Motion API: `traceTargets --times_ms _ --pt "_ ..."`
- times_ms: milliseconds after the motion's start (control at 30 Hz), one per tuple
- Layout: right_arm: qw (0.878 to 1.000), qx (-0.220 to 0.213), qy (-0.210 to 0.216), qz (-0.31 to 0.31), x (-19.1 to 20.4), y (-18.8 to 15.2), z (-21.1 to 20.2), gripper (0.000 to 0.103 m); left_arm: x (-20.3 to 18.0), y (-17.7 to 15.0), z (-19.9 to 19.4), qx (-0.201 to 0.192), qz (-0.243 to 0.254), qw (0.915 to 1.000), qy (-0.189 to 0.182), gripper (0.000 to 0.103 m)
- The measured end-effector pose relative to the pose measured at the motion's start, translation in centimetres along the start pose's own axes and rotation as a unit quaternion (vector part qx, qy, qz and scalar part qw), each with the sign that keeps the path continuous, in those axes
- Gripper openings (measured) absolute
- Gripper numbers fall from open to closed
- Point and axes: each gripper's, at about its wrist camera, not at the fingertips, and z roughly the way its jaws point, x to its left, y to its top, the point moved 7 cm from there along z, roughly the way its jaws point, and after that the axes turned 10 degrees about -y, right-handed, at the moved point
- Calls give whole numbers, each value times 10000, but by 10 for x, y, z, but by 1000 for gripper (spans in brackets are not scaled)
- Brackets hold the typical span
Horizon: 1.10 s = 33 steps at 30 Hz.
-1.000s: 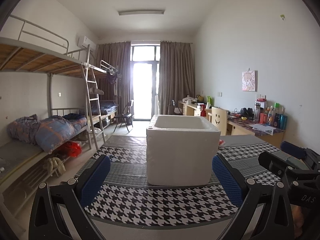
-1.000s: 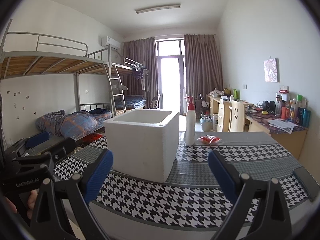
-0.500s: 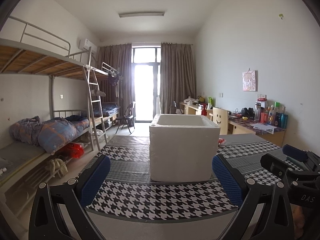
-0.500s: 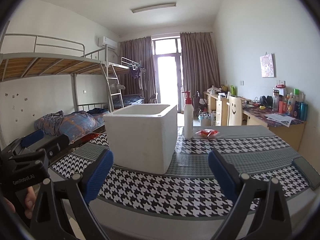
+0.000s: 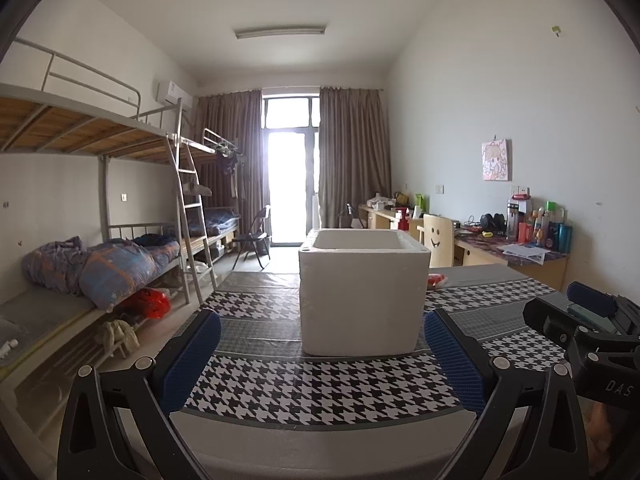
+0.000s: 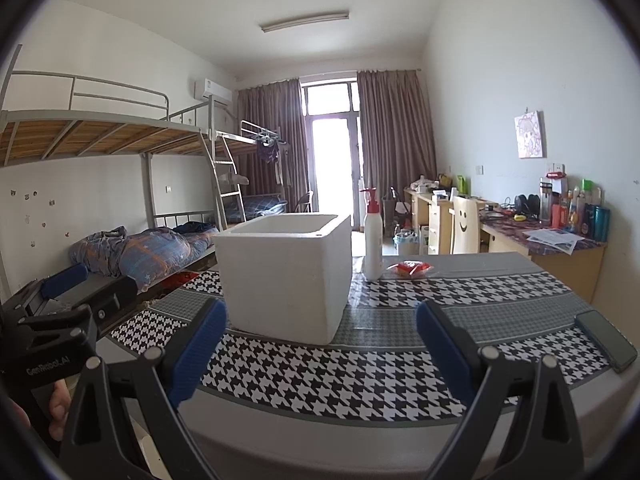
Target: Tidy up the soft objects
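On the houndstooth-patterned table (image 5: 320, 392) stands a white foam box (image 5: 362, 292), open at the top, and everything else is placed from it. Nearer the cameras than the box, the left gripper (image 5: 320, 364) hangs over the table's front edge with its blue-padded fingers (image 5: 192, 354) spread wide and nothing between them. The right gripper (image 6: 320, 350) hangs likewise, its jaws wide apart and empty. In the right wrist view the left gripper's body shows pale lettering, roughly "GenRobot.AI", though it is blurred; in the left wrist view the right gripper's body reads "DAS". Behind the box and to its right stands a white pump bottle (image 6: 373, 240) with a red top, and just beside that lies a small red soft packet (image 6: 410, 269). Well to the right of the box, by the table's edge, a dark phone (image 6: 606, 340) lies flat.
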Motion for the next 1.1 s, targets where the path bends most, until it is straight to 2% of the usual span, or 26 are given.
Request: traceTargets --times_ms 633,1100 --pt "9995 -250 -164 -37 -2 5 -29 98 -6 5 -21 -165 100 9998 -23 102" --pt "9996 -166 -222 26 -8 -1 -26 98 -7 1 -16 -29 112 9999 -51 102"
